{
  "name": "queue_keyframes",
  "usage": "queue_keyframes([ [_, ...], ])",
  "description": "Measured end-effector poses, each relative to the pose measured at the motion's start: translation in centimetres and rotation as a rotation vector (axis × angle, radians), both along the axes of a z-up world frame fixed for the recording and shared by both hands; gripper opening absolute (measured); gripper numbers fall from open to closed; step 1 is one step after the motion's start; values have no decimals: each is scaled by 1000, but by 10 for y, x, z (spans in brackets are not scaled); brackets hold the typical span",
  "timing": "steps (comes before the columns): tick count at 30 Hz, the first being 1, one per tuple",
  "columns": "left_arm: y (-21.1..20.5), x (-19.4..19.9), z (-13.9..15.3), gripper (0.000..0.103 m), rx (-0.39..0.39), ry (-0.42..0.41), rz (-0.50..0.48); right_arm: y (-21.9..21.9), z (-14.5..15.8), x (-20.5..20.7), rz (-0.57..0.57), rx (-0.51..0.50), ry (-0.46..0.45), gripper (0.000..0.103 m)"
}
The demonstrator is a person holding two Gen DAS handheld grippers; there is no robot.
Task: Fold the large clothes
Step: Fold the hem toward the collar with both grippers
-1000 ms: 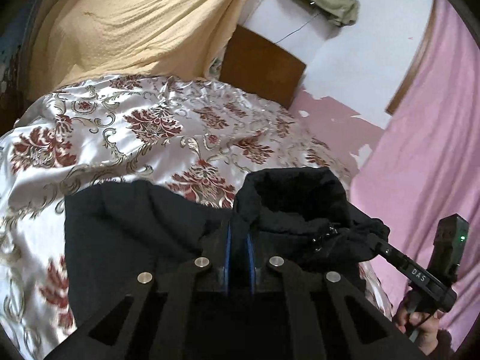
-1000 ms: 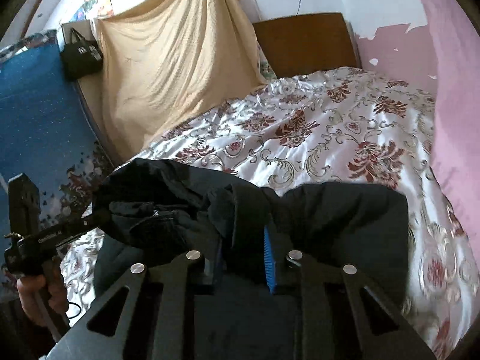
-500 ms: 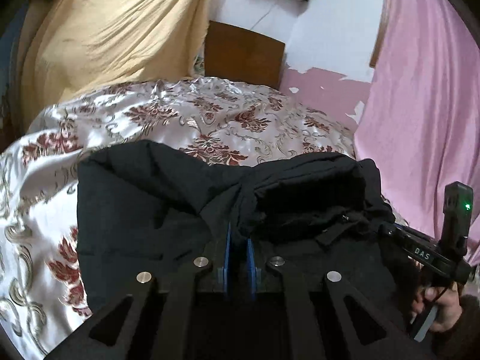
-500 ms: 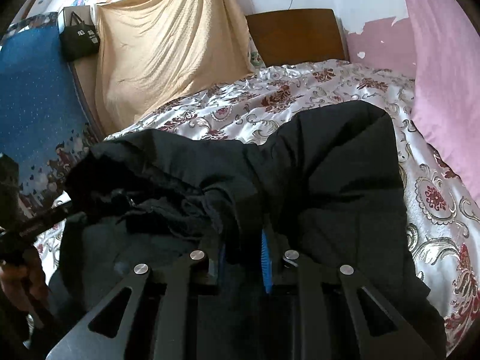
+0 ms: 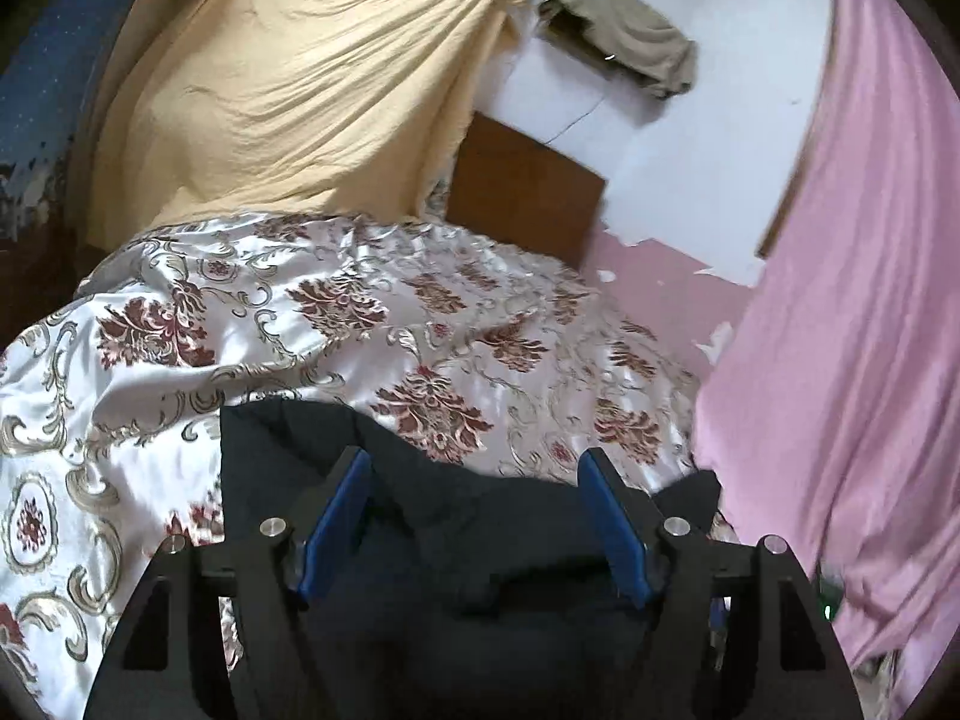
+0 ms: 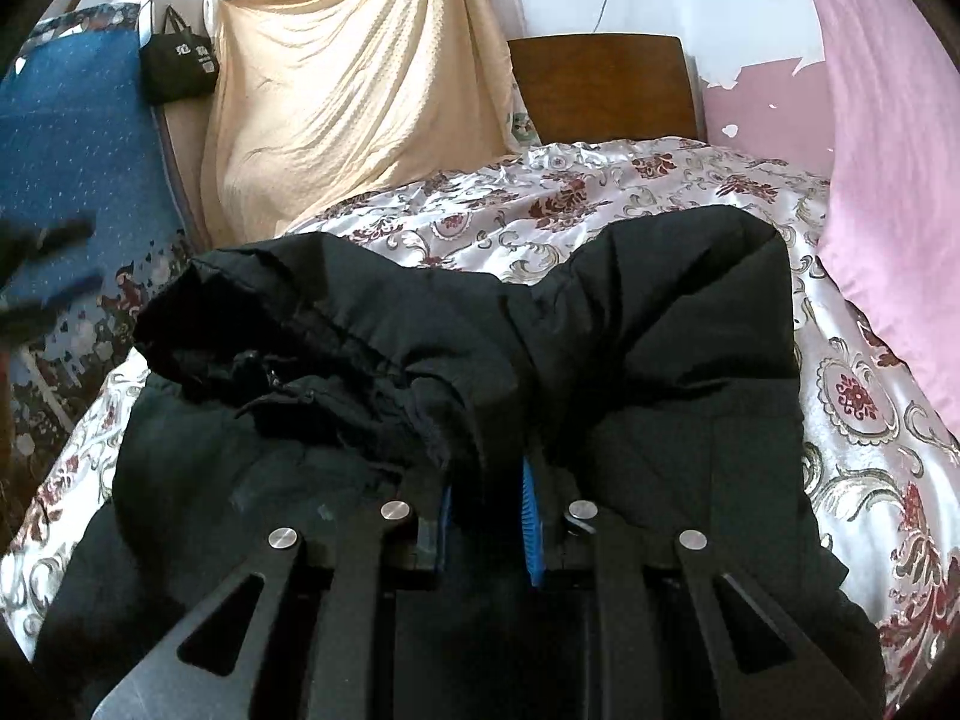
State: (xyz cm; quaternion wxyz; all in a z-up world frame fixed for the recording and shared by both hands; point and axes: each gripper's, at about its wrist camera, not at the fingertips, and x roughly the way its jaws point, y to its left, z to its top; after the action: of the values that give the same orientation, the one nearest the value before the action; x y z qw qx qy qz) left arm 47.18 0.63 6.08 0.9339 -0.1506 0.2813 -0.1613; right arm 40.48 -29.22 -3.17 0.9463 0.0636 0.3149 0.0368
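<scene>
A large black jacket (image 6: 660, 324) lies folded over on the floral satin bedspread (image 6: 600, 204). In the right wrist view my right gripper (image 6: 487, 516) is shut on a bunched fold of the jacket, with the hood and zipper (image 6: 270, 330) piled to the left. In the left wrist view my left gripper (image 5: 474, 516) is open, its blue pads (image 5: 336, 516) spread wide just above the jacket (image 5: 480, 540), holding nothing.
A brown wooden headboard (image 6: 600, 90) stands at the far end of the bed. A yellow cloth (image 6: 348, 96) hangs at the back left, a pink curtain (image 5: 840, 300) on the right. A blue patterned panel (image 6: 72, 132) and a black bag (image 6: 177, 63) are at the left.
My left gripper has opened and let go of the jacket, and has drawn back from it. The jacket has been laid further over itself on the bed. My right gripper stays shut on it.
</scene>
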Motion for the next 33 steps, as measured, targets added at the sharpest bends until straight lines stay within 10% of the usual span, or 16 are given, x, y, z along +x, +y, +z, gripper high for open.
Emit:
queue_keyframes([
  [9,-68,40,-81,62,144,306,-181,0,-2,-4,12,12,-2,17],
  [19,-72,32,-116,62,234,217,-173,-22,37,-19,12,107,-55,29],
  [23,-76,32,-118,62,259,192,-163,-1,63,44,53,5,1,30],
  [33,-77,34,-131,62,268,157,-228,21,-16,87,154,-215,127,29],
])
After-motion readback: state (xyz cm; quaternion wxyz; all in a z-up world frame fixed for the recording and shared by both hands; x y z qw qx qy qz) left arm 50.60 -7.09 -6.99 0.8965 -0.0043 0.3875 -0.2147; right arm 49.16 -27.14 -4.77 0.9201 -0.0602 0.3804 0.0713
